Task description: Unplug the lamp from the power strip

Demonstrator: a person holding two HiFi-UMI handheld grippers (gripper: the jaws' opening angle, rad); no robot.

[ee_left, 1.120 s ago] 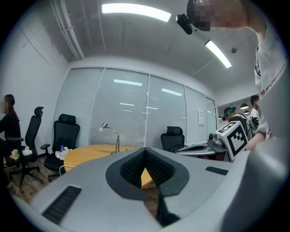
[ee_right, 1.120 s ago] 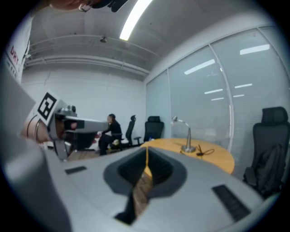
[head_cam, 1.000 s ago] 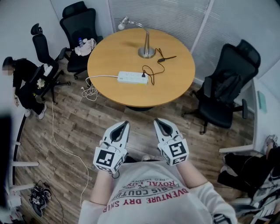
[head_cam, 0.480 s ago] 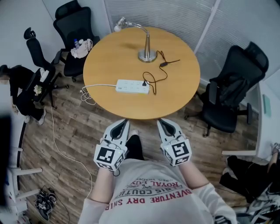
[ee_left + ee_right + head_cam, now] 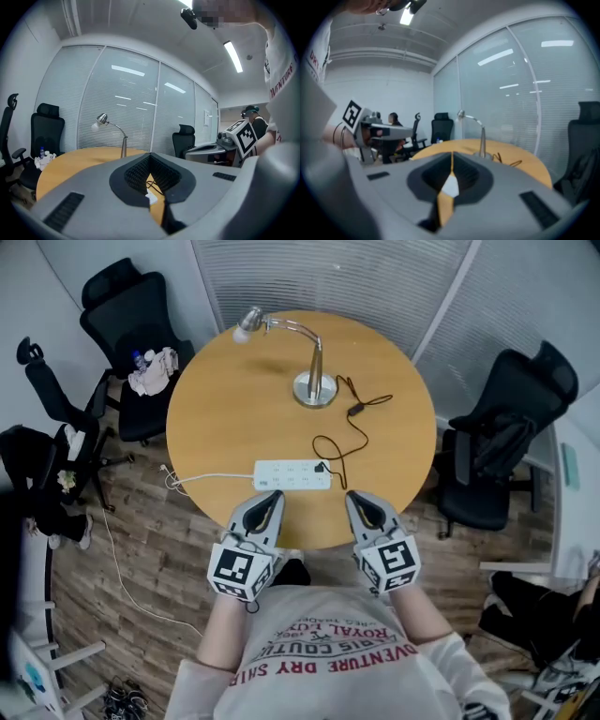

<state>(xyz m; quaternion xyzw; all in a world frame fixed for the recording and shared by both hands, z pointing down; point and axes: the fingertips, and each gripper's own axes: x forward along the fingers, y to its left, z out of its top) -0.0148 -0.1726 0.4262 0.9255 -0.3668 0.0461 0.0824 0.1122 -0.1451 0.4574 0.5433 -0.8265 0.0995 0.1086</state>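
- The fingers (image 5: 135, 174) of the left gripper (image 5: 150, 158) are pressed together, leaving only a thin slit. They hold nothing and touch nothing.
- The fingers (image 5: 467, 177) of the right gripper (image 5: 451, 157) are likewise fully closed and empty.
- Through each slit shows a sliver of orange wood and a scrap of white.
- From the head view, both grippers are held side by side, tips pointing forward over the near edge of the round wooden tabletop (image 5: 225, 399).
- Just beyond the tips lies the white power strip (image 5: 292, 474), flat and crosswise, apart from both grippers.
- A black plug (image 5: 322, 467) sits in the strip's right end. Its thin black cord (image 5: 349, 427) loops across the wood to the lamp (image 5: 315, 381).
- The lamp stands upright past the middle of the tabletop, its neck bent to the left.
- A white cable runs from the strip's left end off the tabletop edge to the wooden floor (image 5: 141, 549).
- Black office chairs (image 5: 506, 427) stand around the tabletop.
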